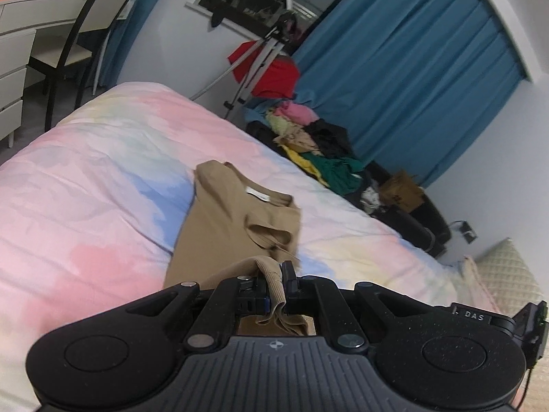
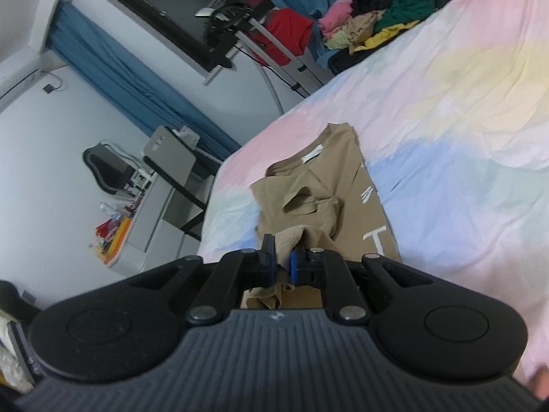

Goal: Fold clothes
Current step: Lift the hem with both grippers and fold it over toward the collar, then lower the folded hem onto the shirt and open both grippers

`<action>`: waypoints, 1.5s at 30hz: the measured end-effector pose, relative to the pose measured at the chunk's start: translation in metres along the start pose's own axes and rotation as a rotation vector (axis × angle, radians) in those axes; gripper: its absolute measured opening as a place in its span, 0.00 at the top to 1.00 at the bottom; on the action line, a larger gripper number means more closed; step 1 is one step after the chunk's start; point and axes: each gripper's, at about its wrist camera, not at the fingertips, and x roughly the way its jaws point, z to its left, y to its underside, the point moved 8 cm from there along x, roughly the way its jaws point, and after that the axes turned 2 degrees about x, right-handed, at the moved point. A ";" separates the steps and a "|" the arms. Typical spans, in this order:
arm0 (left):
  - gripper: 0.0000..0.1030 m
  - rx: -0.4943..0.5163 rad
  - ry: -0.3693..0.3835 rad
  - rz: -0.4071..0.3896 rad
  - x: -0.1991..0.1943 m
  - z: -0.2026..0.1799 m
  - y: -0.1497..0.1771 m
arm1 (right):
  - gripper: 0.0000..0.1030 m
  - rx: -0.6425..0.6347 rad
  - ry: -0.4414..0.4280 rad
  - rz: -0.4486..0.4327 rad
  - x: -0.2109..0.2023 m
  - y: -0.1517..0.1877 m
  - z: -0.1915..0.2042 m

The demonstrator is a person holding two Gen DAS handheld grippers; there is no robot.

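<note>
A tan T-shirt (image 1: 226,216) lies folded lengthwise on the pastel bedspread (image 1: 85,178), collar and white label at the far end. My left gripper (image 1: 276,279) is shut on the shirt's ribbed hem, lifted off the bed. In the right wrist view the same tan T-shirt (image 2: 329,206) shows white print along its right side, and my right gripper (image 2: 281,252) is shut on a bunched fold of its near edge. A sleeve lies folded across the middle of the shirt.
A pile of mixed clothes (image 1: 308,140) sits on a dark surface beyond the bed's far side, by blue curtains (image 1: 411,61). A tripod (image 1: 254,58) with a red garment stands near the window. A chair (image 1: 82,34) and white desk (image 1: 27,24) are at the left.
</note>
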 end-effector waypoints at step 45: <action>0.03 0.428 -0.203 -0.160 0.123 0.017 0.010 | 0.05 -0.330 0.220 -0.165 0.101 -0.010 -0.030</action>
